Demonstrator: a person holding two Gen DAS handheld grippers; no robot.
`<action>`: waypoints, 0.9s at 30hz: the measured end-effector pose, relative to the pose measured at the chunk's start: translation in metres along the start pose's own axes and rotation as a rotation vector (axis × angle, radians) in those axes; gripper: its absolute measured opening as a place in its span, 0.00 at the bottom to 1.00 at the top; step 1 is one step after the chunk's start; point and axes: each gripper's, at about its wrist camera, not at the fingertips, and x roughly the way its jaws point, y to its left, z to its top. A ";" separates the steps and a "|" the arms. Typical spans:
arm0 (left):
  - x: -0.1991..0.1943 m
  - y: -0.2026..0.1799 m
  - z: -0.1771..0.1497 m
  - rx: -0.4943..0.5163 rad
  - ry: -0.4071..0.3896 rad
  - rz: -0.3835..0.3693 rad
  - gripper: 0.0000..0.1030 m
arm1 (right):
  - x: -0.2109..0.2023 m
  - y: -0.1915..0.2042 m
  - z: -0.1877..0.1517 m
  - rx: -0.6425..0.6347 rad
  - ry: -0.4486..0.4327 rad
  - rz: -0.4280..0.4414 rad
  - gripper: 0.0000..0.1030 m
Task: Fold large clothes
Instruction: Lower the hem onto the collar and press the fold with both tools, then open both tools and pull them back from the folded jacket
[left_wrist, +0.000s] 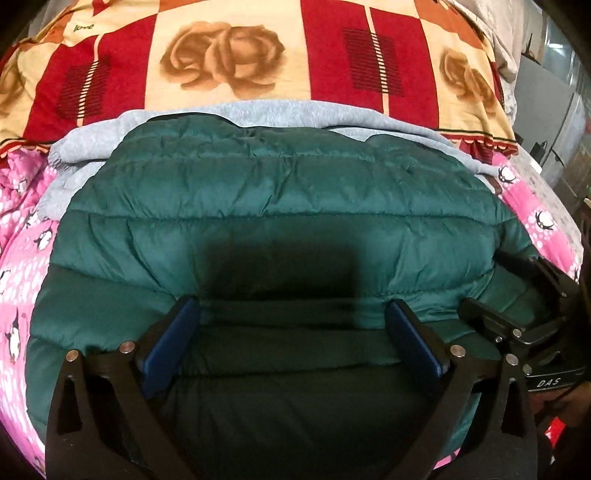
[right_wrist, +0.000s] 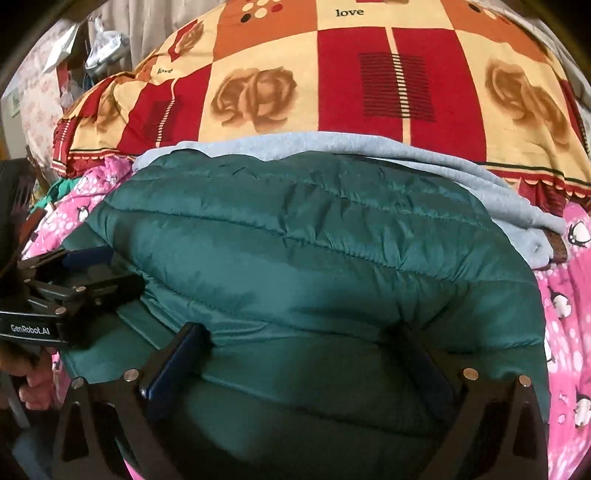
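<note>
A dark green quilted puffer jacket (left_wrist: 280, 206) lies folded on the bed, also seen in the right wrist view (right_wrist: 306, 251). My left gripper (left_wrist: 293, 310) is open, its blue pads spread wide and resting on the jacket's near edge. My right gripper (right_wrist: 306, 336) is open too, fingers spread over the jacket's near part. Each gripper shows in the other's view: the right one (left_wrist: 517, 295) at the jacket's right edge, the left one (right_wrist: 85, 273) at its left edge. A grey garment (left_wrist: 258, 110) lies under the jacket's far side.
A pink penguin-print sheet (left_wrist: 18, 258) covers the bed around the jacket. A red and cream rose-print quilt (left_wrist: 229, 55) lies behind. Furniture and clutter stand past the bed at the right (left_wrist: 554, 129) and at the left (right_wrist: 55, 74).
</note>
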 end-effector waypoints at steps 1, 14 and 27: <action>-0.001 0.000 0.002 0.006 0.000 0.001 0.99 | 0.000 0.001 0.000 0.000 0.001 -0.003 1.00; -0.109 0.123 -0.034 -0.078 -0.212 -0.035 0.99 | -0.134 -0.068 -0.026 0.213 -0.135 0.070 0.95; -0.058 0.117 -0.051 -0.139 -0.105 -0.297 0.95 | -0.073 -0.098 -0.097 0.577 -0.047 0.443 0.93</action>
